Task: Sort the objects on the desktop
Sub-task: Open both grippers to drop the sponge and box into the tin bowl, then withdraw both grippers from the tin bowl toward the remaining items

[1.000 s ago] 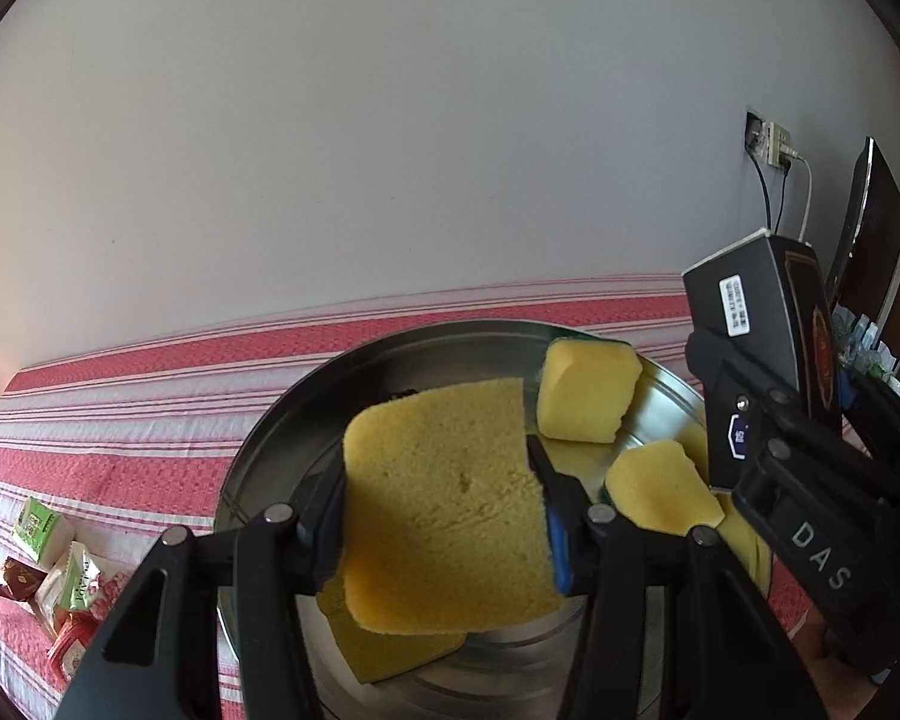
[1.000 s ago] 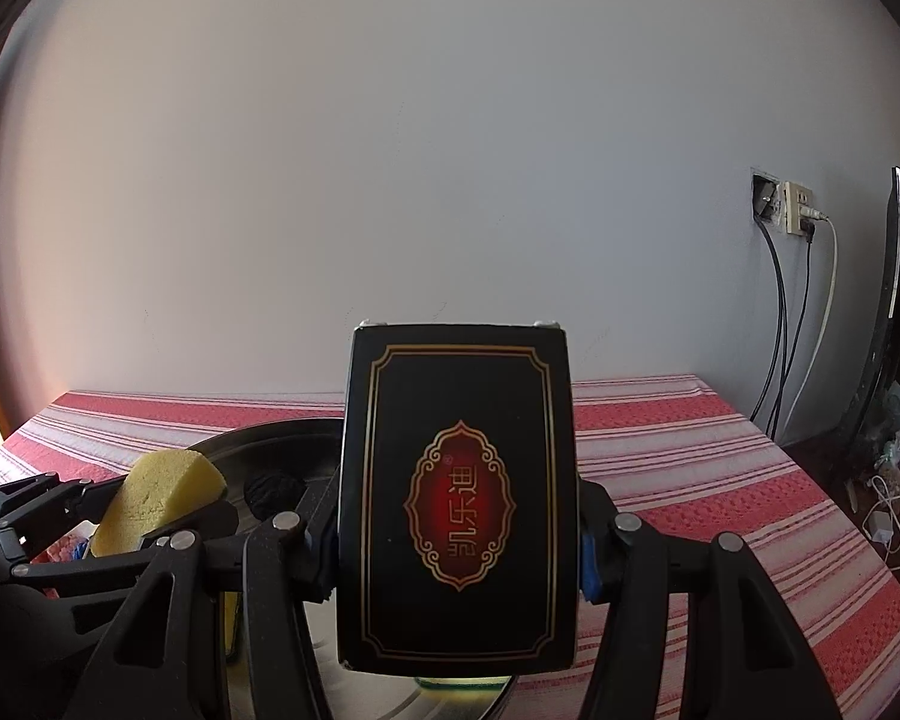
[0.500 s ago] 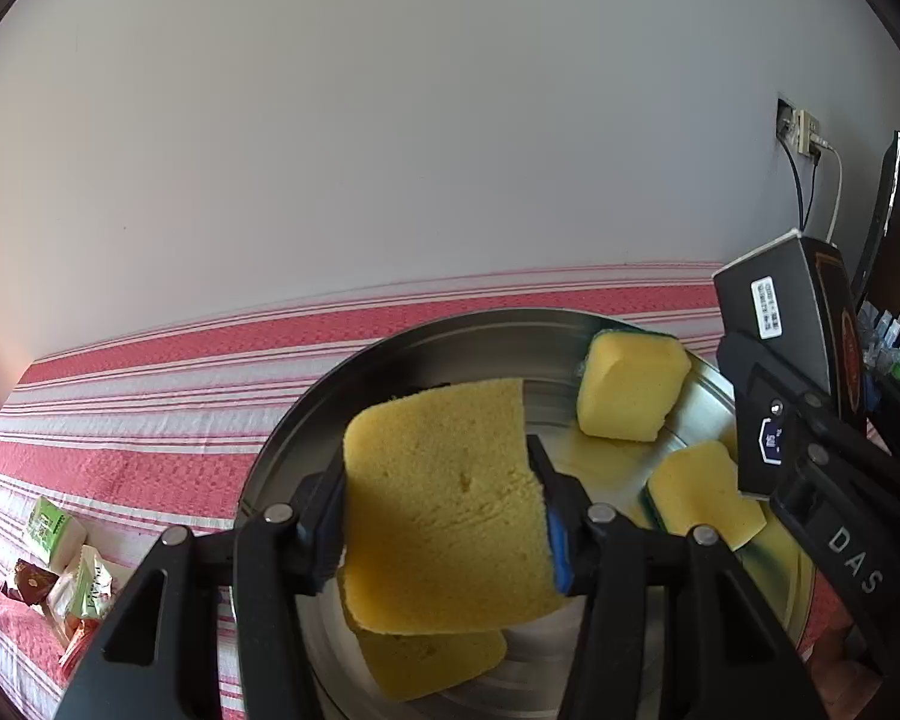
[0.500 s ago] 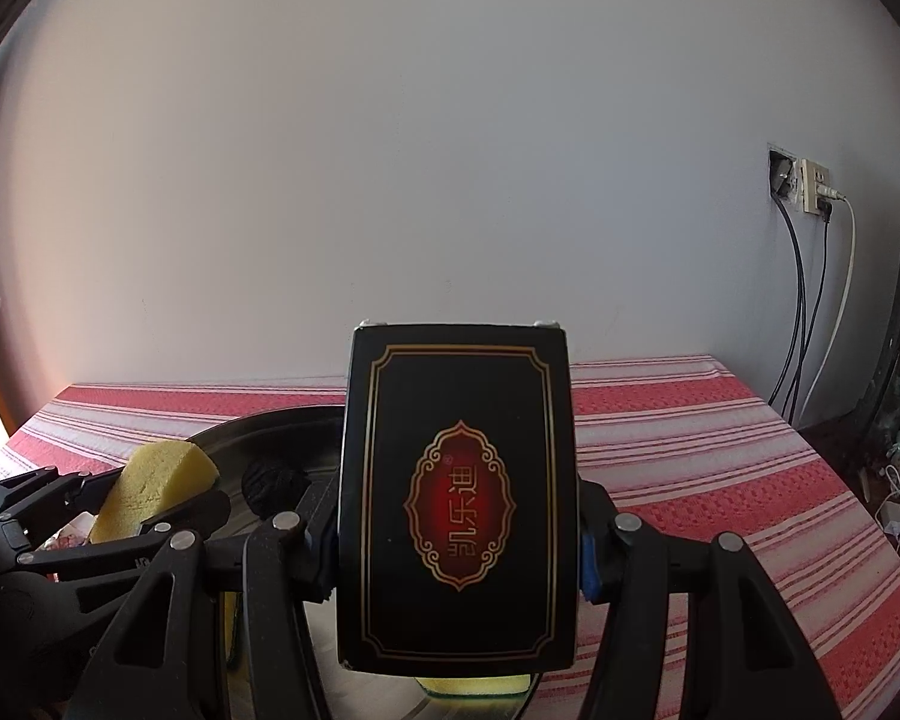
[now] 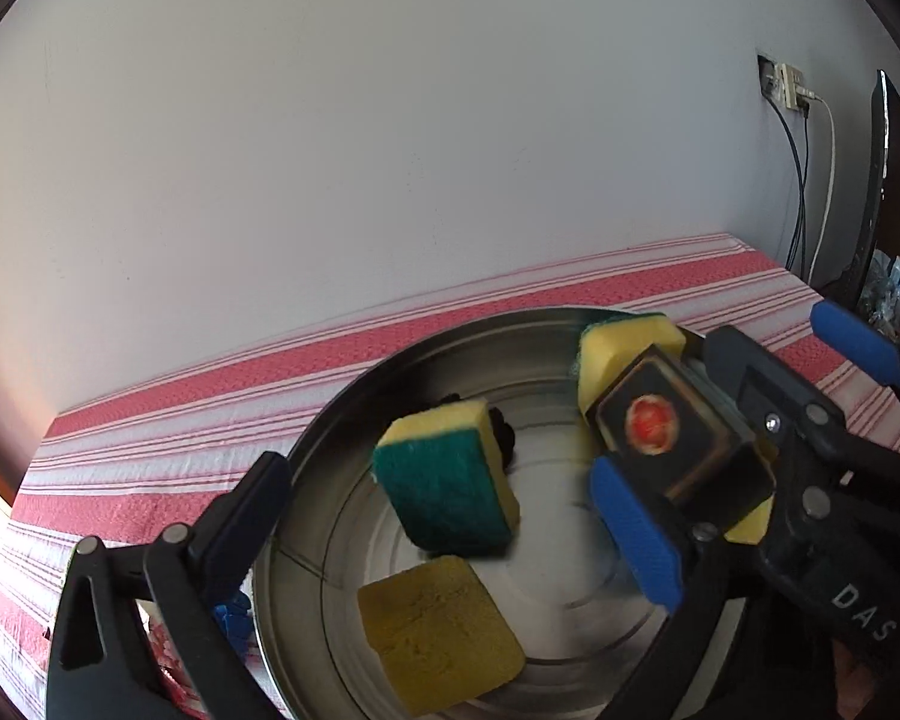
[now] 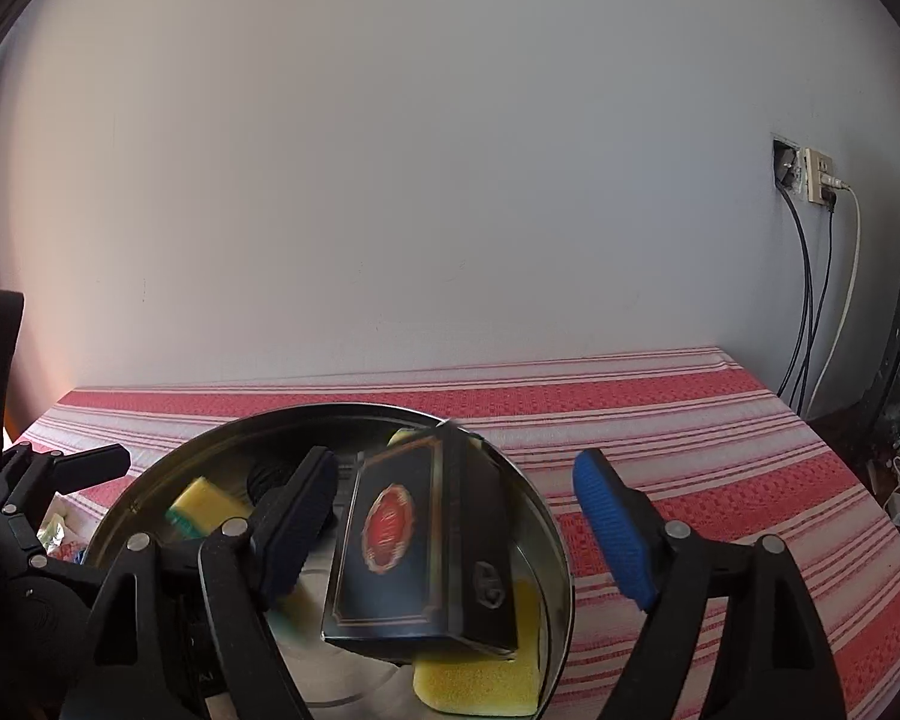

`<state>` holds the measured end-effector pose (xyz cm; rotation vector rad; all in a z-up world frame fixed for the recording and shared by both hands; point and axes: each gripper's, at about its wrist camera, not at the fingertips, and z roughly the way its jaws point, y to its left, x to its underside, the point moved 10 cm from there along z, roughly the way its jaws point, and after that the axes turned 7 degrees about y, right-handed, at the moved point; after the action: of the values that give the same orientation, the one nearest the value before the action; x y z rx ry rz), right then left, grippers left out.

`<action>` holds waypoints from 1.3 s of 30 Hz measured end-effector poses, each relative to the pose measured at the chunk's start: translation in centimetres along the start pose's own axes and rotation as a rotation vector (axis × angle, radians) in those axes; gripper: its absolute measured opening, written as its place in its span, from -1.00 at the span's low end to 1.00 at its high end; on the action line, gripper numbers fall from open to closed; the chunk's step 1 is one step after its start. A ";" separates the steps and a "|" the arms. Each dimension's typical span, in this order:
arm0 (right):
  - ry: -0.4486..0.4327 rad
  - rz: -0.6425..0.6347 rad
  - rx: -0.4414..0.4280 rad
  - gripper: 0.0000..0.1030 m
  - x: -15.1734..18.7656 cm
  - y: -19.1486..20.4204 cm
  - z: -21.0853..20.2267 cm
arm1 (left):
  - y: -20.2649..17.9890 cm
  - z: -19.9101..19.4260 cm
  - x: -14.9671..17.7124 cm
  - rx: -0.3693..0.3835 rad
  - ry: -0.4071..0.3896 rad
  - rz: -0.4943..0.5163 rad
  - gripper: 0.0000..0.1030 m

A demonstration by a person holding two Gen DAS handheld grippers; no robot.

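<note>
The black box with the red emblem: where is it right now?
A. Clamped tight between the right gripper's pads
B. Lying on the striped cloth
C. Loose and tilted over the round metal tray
C: the black box tips free between the right gripper's opening jaws, over the metal tray and its sponges.

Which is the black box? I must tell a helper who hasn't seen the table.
On the red-striped tablecloth sits a round metal basin. The black box is tipping into its right side, between the opening, untouching jaws of the right gripper. Its neighbours are yellow sponges; it alone is black with gold borders and a red emblem.
</note>
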<state>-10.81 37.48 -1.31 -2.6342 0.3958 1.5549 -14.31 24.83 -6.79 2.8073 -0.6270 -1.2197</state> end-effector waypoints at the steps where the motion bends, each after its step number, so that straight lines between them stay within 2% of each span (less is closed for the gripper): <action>1: -0.023 0.007 -0.002 0.61 0.0 0.0 -0.5 | 0.1 -0.1 0.1 0.000 -0.005 0.000 0.98; 5: -0.129 0.054 0.007 0.62 0.3 -0.1 -3.2 | 0.8 -1.0 1.0 0.004 -0.048 -0.034 0.98; 7: -0.184 0.081 0.024 0.69 0.6 -0.4 -4.4 | 1.4 -1.5 1.6 0.012 -0.084 -0.061 0.98; 13: -0.310 0.069 0.066 0.82 0.5 0.4 -7.4 | 3.2 -2.9 3.0 -0.015 -0.192 -0.113 0.98; 18: -0.367 0.045 0.114 0.94 1.5 1.3 -8.8 | 4.4 -5.0 3.1 -0.098 -0.331 -0.111 0.98; 21: -0.386 0.065 0.097 0.95 1.9 1.3 -8.9 | 4.8 -5.5 3.0 -0.135 -0.374 -0.102 0.98; 31: -0.379 0.007 0.087 0.95 3.5 3.4 -7.8 | 6.0 -5.0 4.0 -0.097 -0.324 -0.153 0.98; 39: -0.375 0.049 0.051 0.95 4.1 4.2 -7.9 | 6.0 -5.8 5.2 -0.096 -0.317 -0.115 0.98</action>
<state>-3.21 31.24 -0.62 -2.2400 0.4664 1.9701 -9.14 16.57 -5.33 2.6252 -0.4049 -1.6868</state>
